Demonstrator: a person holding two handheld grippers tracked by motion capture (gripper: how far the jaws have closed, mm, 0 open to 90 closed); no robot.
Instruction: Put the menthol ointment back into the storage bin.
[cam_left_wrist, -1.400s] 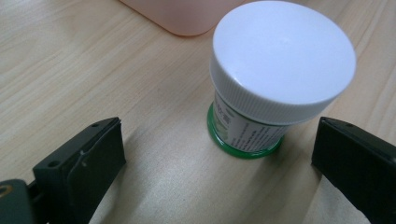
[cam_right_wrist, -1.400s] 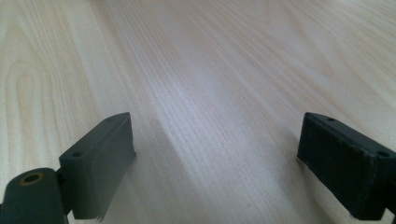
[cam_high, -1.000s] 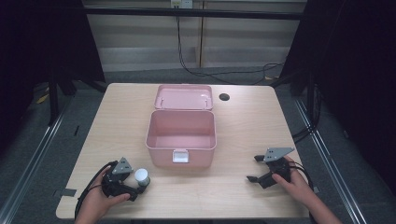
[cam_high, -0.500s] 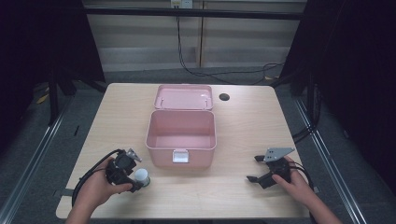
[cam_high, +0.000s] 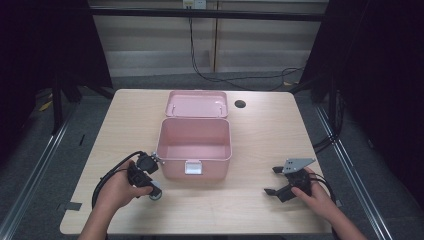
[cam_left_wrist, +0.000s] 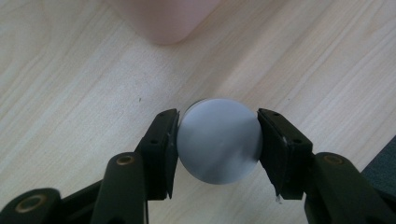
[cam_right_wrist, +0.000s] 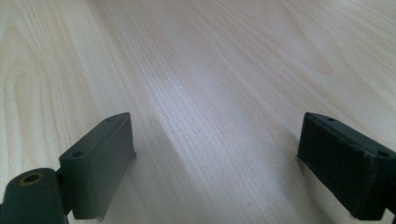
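Note:
A round white-grey object, seen end-on as a disc, sits between the jaws of my left gripper. The jaws have just been closing and both pads now press its sides. In the high view the left gripper points down at the table's front left, with the round object at its tip, just left of the open pink box. My right gripper rests at the front right, its jaws wide apart. In the right gripper view, the right gripper has bare wood between its pads.
The pink box's lid lies folded back behind it, and a white latch is on its front wall. A dark round hole is in the wooden table behind the box. Cables trail from both grippers.
My left gripper has moved right toward the pink box and lifted a little, and its jaws have shut on the round object. The right gripper has stayed put.

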